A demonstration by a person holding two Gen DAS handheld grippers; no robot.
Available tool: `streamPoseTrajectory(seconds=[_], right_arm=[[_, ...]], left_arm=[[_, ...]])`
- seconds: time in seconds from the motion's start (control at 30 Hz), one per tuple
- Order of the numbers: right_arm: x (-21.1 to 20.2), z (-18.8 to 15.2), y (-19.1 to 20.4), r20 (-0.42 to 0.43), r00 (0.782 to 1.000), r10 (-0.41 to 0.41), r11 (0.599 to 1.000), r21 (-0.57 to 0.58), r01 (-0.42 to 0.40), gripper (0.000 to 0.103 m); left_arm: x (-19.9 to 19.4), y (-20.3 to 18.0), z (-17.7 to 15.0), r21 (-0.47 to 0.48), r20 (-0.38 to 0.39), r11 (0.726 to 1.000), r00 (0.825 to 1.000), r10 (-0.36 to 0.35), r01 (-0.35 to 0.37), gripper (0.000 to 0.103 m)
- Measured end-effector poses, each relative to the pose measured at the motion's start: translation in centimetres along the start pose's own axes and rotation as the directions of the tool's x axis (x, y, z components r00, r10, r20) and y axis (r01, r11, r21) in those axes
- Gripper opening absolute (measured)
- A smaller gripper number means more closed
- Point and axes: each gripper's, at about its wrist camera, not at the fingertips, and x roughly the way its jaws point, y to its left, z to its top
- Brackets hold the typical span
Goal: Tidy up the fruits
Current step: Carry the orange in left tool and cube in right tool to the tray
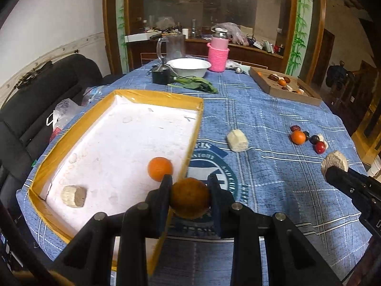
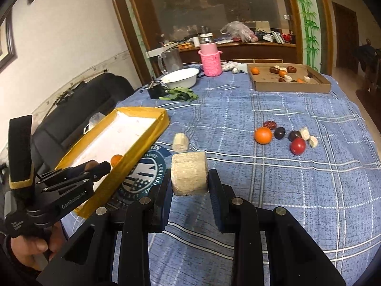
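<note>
My left gripper [image 1: 189, 194] sits low in the centre of its own view, both pads pressed against a brownish-orange round fruit [image 1: 189, 197] that fills the narrow gap between them; it is gripped and clear of the cloth. It hangs directly over the near right rim of the yellow-edged tray [image 1: 114, 95], which spreads across the centre left of that frame. Inside the tray, just above and left of the held fruit, lies a bright orange [image 1: 160, 168]; a pale cut chunk [image 1: 73, 196] lies toward the lower left corner. My right gripper [image 2: 189, 178], low centre in its own view, is clamped on a pale cylindrical chunk [image 2: 189, 173], held between both pads above the blue checked tablecloth [image 2: 273, 190]. To the right of centre in that view, well apart from this claw, a cluster of loose fruit [image 2: 281, 135] rests on the cloth. A cardboard box [image 2: 288, 84] holding more pieces stands at the upper right.
</note>
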Motion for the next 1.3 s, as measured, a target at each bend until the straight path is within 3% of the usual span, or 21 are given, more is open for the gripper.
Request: streamPoseTrajectory(seconds=[0.4,0.57,0.67,0.77,0.83,0.9,1.07,1.3], right_arm=[[2.5,1.6,4.0,-0.011,0.999,0.052,0.997,-0.064,-0.053,0.025],[3.5,0.8,2.1,-0.045,0.999,0.001,1.0,-0.031,-0.002,0.026],[5.1,-0.5,0.4,-0.138,0.99,-0.041,0.999,-0.01,0.04,0.026],[6.0,-1.6,0.3,-0.175,0.983,-0.062,0.998,-0.038,0.056,0.043],[7.2,-2.1,0.6,-0.205,0.977,-0.055,0.997,-0.068,0.042,0.046],[8.1,-2.3,0.6,-0.189,0.976,-0.105,0.992,-0.09,0.089,0.033],[7.4,-2.1,0.2,-0.176,0.982,-0.067,0.997,-0.053,0.059,0.033],[5.1,0.4,2.4,-0.079,0.997,0.008,0.999,-0.05,-0.012,0.033]], left_arm=[[0.8,4.6,0.5,-0.08,-0.006,0.996,0.999,0.048,-0.048,0.033],[1.6,5.9,0.6,-0.089,-0.016,0.994,0.998,0.062,-0.063,0.033],[2.0,5.5,0.7,-0.083,-0.025,0.996,0.999,0.039,-0.041,0.033],[2.0,5.3,0.6,-0.084,-0.027,0.996,0.999,0.026,-0.028,0.033],[1.9,5.2,0.7,-0.081,-0.023,0.996,0.999,0.024,-0.026,0.033],[1.8,5.1,0.7,-0.078,-0.02,0.997,0.999,0.026,-0.027,0.033],[1.7,5.4,0.8,-0.086,-0.019,0.996,1.0,0.024,-0.026,0.033],[0.6,6.5,1.0,-0.105,0.005,0.994,1.0,0.024,-0.024,0.033]])
